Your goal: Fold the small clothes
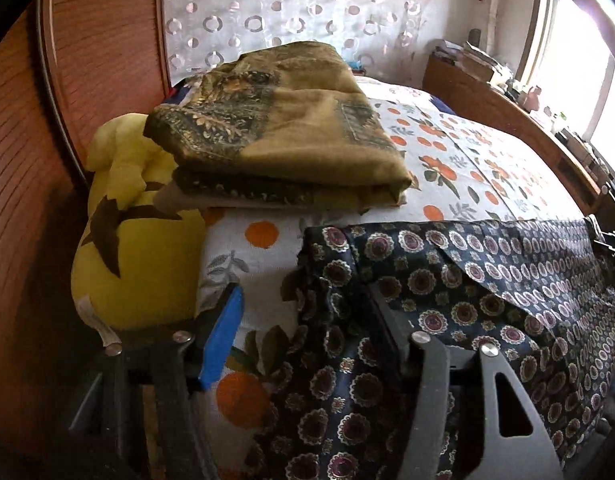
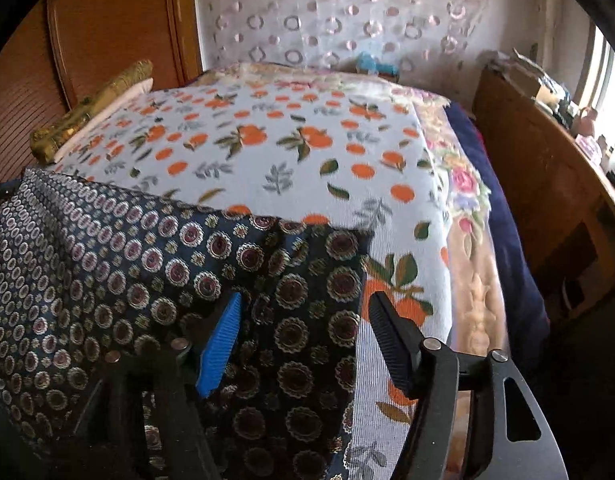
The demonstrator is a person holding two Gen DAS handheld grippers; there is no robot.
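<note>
The bed (image 2: 267,148), under an orange-print sheet (image 1: 447,168), carried everything. A navy garment (image 1: 487,280) patterned with medallions lay spread across the bed's near edge, running from the near left corner towards the right. At the far left corner sat a folded olive blanket (image 1: 291,132), with a yellow plush toy (image 1: 139,240) beside it off the left edge. The left gripper (image 1: 303,332) had its jaws spread wide over the garment's bunched left end. The right gripper (image 2: 303,340) likewise had its jaws spread, straddling the garment's right edge, pinching nothing.
</note>
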